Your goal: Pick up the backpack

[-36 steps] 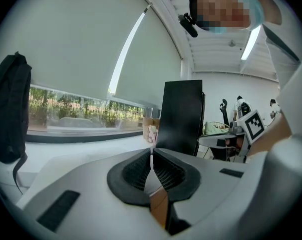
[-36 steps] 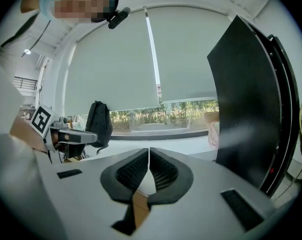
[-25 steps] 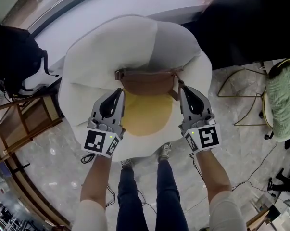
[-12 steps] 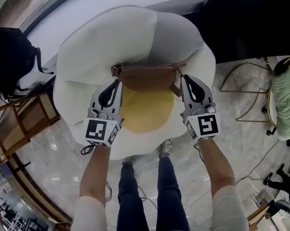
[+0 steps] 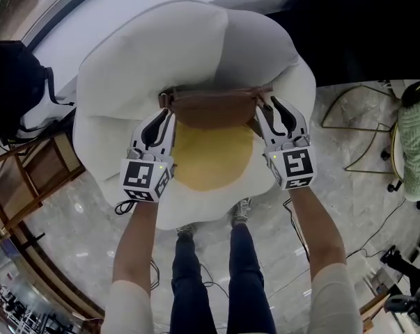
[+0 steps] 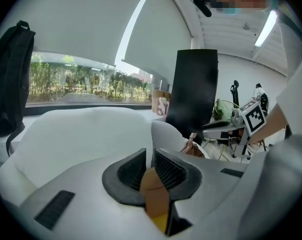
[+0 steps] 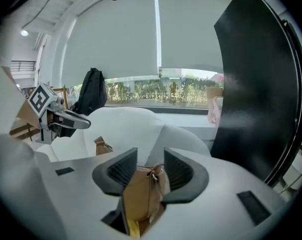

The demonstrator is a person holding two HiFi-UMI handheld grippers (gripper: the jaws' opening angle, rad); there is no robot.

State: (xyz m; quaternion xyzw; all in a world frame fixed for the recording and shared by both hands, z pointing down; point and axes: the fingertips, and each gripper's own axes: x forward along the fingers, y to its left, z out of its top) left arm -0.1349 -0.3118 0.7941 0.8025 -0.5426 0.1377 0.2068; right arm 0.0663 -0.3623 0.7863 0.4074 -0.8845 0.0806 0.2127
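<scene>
Beneath the backpack (image 5: 213, 108), egg-shaped seat (image 5: 140, 61), seemingly marble floor (image 5: 77, 235).

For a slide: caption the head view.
Left gripper clamps brown bag on egg cushion; right gripper opening, bag between jaws.

Right tongs (image 7: 149, 160) newly ajar round backpack (image 5: 213, 108)

I can read no words, brands or numbers; my left gripper (image 5: 168, 114) and right gripper (image 5: 265, 104) carry only square-patterned markers (image 5: 141, 182).
</scene>
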